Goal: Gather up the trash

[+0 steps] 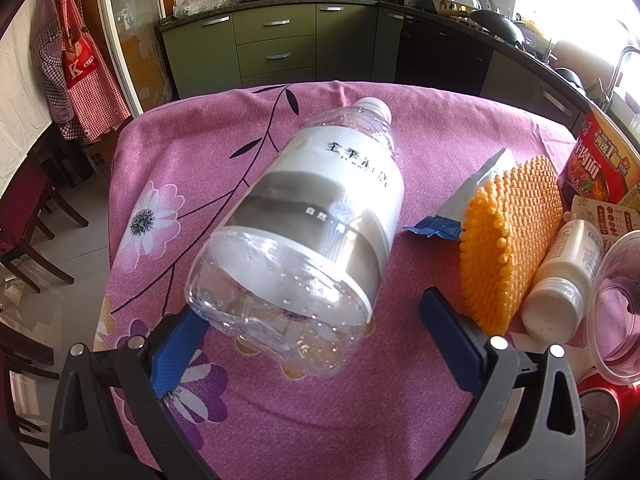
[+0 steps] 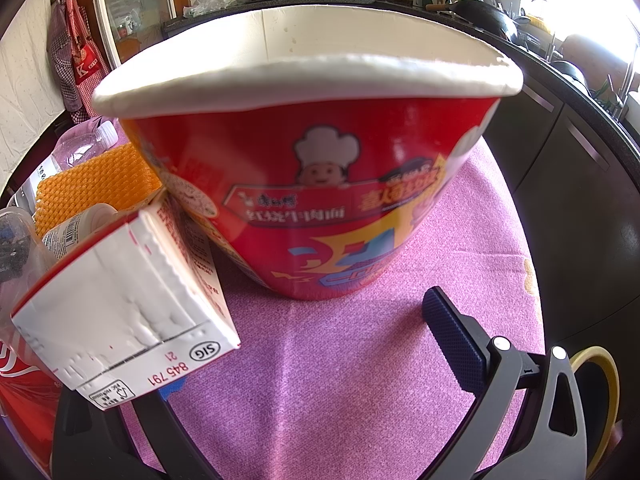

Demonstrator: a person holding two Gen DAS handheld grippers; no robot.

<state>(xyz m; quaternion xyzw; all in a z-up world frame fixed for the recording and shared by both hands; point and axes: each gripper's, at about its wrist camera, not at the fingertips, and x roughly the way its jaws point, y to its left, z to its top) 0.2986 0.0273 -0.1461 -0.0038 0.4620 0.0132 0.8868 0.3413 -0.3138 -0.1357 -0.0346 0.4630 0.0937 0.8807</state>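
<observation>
reaching forward low over the pink floral tablecloth (image 1: 320, 420), the left gripper (image 1: 316, 336) has its blue-padded jaws spread wide on either side of the base of a clear water bottle (image 1: 304, 232). the left pad lies just beside the base, the right pad apart from it; nothing is gripped. the bottle lies on its side, capped neck pointing away. to its right sit an orange foam net (image 1: 508, 240), a small white bottle (image 1: 560, 280), a clear plastic bowl (image 1: 620, 312) and a foil wrapper (image 1: 472, 196).

the right gripper (image 2: 296, 364) is also level and wide open, holding nothing; a white carton (image 2: 120, 300) hides its left finger. just ahead stands a red noodle cup (image 2: 320, 184), upright and empty, the carton touching its left side. kitchen cabinets (image 1: 276, 44) lie beyond.
</observation>
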